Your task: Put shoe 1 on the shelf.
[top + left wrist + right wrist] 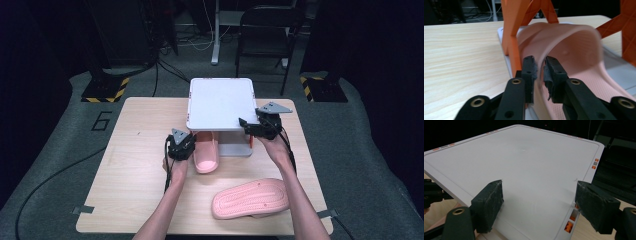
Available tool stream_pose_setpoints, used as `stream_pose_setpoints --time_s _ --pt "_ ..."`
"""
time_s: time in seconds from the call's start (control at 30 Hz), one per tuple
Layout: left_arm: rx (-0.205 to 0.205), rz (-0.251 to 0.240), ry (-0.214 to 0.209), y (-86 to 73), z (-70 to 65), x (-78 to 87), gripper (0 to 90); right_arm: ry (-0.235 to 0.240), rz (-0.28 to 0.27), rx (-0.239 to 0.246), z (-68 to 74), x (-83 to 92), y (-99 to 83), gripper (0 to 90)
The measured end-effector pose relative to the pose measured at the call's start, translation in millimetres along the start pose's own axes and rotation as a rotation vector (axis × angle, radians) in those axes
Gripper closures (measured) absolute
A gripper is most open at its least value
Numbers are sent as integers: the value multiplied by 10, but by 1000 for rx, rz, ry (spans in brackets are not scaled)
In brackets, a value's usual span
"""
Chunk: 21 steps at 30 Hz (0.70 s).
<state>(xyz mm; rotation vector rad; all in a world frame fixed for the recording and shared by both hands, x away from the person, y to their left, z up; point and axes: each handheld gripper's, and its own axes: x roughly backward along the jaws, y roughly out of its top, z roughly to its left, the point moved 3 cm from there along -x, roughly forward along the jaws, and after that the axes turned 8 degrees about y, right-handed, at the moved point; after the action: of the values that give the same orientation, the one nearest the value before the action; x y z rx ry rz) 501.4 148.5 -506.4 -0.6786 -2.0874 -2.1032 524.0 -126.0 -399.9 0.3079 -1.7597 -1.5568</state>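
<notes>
Left jaws pinched on a pink slipper at the rack; right jaws spread over the rack's top.

My left gripper [181,145] grips the strap edge of the pink slipper [206,155], whose toe sits under the white shelf rack [220,102], beside an orange leg [510,35]. My right gripper [260,124] hangs open over the rack's near right corner, pads apart above the white top. The second pink slipper [250,198] lies sole-up on the wooden table [135,170], near my right forearm.
</notes>
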Motion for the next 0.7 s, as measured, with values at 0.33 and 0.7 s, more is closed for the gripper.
stream_pose_setpoints --time_s 0.33,0.7 --pt "-79 -25 -283 -112 23 412 464 -4 4 7 0 0 2 221" --pt "-359 41 -420 -418 -357 483 324 -9 14 -1 10 2 9 221"
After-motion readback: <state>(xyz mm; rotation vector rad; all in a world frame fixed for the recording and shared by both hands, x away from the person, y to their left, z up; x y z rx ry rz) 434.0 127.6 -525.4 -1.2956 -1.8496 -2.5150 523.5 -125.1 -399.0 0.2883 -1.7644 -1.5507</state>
